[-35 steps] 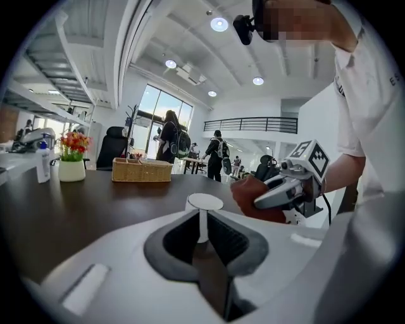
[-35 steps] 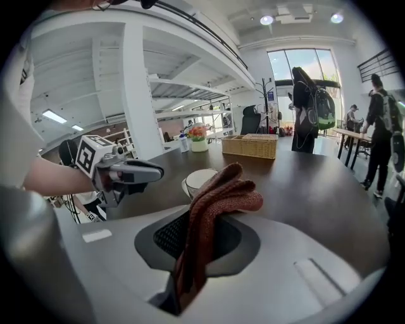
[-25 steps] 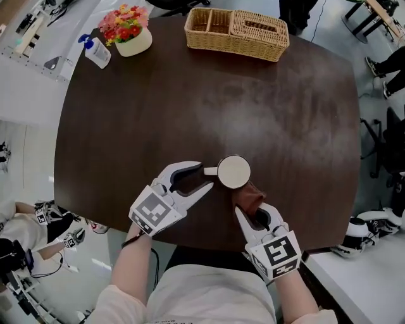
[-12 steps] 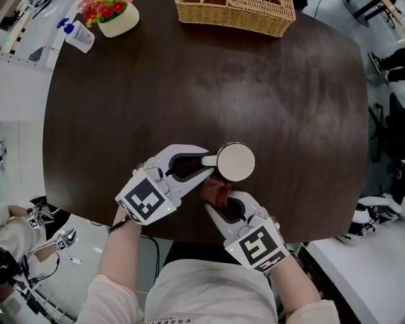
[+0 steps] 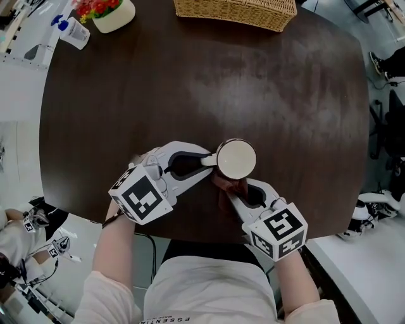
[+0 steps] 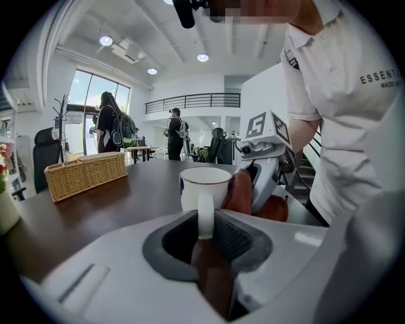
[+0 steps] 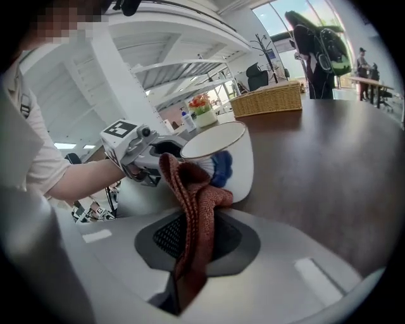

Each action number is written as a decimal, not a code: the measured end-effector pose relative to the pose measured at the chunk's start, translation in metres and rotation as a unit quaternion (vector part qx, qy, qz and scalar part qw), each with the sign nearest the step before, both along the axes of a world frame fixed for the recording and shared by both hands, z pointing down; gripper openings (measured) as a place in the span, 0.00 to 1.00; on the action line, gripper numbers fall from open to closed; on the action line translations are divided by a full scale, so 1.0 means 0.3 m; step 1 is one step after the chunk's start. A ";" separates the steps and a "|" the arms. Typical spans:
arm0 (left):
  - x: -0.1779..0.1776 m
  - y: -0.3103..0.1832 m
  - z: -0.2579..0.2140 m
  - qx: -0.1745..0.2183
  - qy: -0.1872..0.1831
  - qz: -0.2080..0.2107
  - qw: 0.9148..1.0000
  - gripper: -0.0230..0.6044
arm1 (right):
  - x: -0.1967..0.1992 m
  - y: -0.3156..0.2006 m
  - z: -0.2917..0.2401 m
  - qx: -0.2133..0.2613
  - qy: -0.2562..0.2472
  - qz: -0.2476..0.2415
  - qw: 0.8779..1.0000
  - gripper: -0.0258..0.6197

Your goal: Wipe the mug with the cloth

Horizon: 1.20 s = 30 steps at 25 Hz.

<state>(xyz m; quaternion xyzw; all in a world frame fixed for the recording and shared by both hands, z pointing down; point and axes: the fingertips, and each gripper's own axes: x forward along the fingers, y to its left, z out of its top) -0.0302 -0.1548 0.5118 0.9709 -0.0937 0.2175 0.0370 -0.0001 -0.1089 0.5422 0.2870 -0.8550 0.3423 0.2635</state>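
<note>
A white mug (image 5: 236,159) with a blue print stands upright on the dark table (image 5: 190,88) near its front edge. My left gripper (image 5: 209,162) is shut on the mug's handle (image 6: 205,214), reaching in from the left. My right gripper (image 5: 235,190) is shut on a reddish-brown cloth (image 7: 193,209). The cloth (image 5: 226,188) is pressed against the near side of the mug (image 7: 221,163). In the left gripper view the cloth (image 6: 240,192) sits between the mug (image 6: 204,185) and the right gripper (image 6: 261,171).
A wicker basket (image 5: 235,12) stands at the table's far edge. A white pot of flowers (image 5: 106,11) and a pump bottle (image 5: 71,30) sit at the far left. People stand in the background of both gripper views.
My right gripper has swung the cloth from the mug's left-front round toward its right-front side. The left gripper keeps hold of the handle. The head view has shifted slightly.
</note>
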 end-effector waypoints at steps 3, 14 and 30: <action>-0.001 0.001 0.003 0.001 -0.003 0.012 1.000 0.17 | 0.040 -0.008 0.014 -0.005 0.012 -0.002 1.000 0.16; 0.001 -0.004 0.007 -0.006 -0.016 0.031 0.999 0.17 | 0.253 -0.156 0.012 0.021 0.083 0.031 0.996 0.16; 0.003 -0.005 0.001 -0.026 -0.023 0.024 0.999 0.17 | 0.154 -0.265 -0.004 0.106 0.161 -0.091 0.977 0.15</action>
